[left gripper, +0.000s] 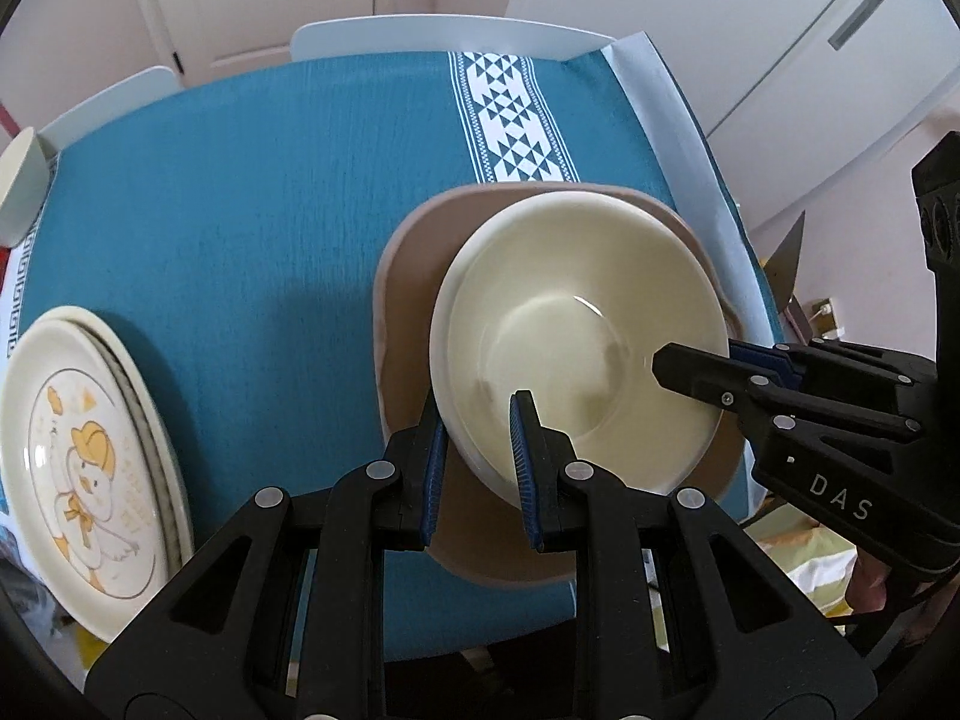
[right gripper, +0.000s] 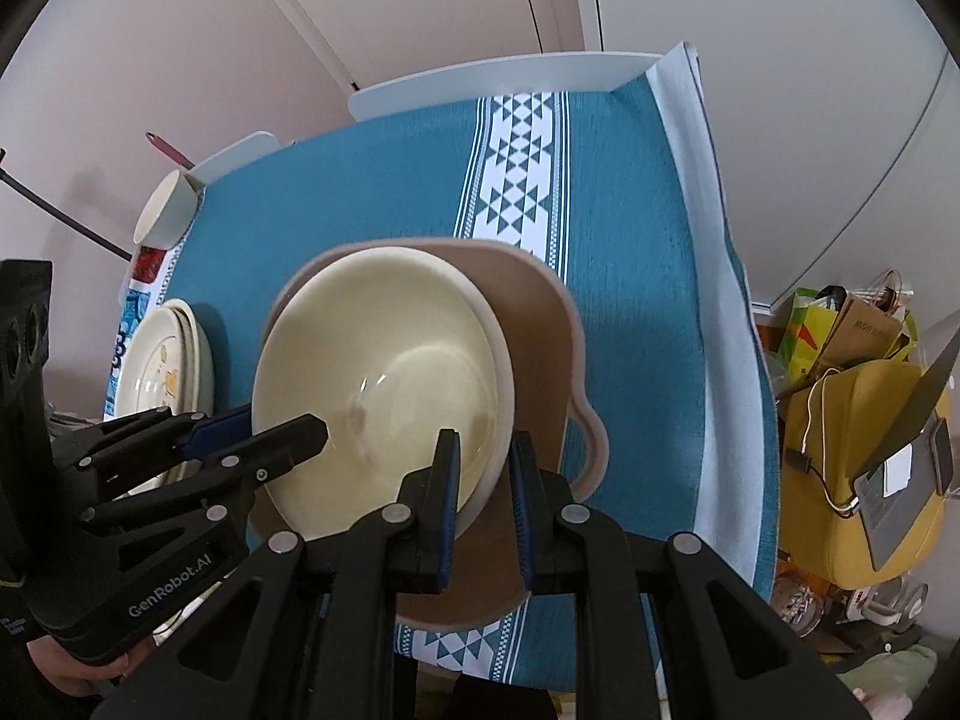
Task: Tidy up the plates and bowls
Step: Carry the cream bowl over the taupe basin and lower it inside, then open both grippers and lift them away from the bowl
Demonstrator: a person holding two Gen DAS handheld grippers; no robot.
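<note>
A cream bowl (left gripper: 576, 324) sits nested in another cream bowl, on a tan tray (left gripper: 414, 276) on the blue tablecloth. My left gripper (left gripper: 477, 450) straddles the bowl's near-left rim, one finger inside and one outside, a gap still showing. My right gripper (right gripper: 485, 480) straddles the bowl's (right gripper: 378, 372) opposite rim the same way, and it also shows in the left wrist view (left gripper: 708, 369). A stack of cream plates (left gripper: 78, 468) with a duck print lies at the left, seen too in the right wrist view (right gripper: 168, 360).
A small cream cup (right gripper: 165, 210) stands at the table's far left corner. White chairs (left gripper: 420, 30) stand behind the table. A yellow chair with a laptop (right gripper: 870, 456) and bags stand right of the table.
</note>
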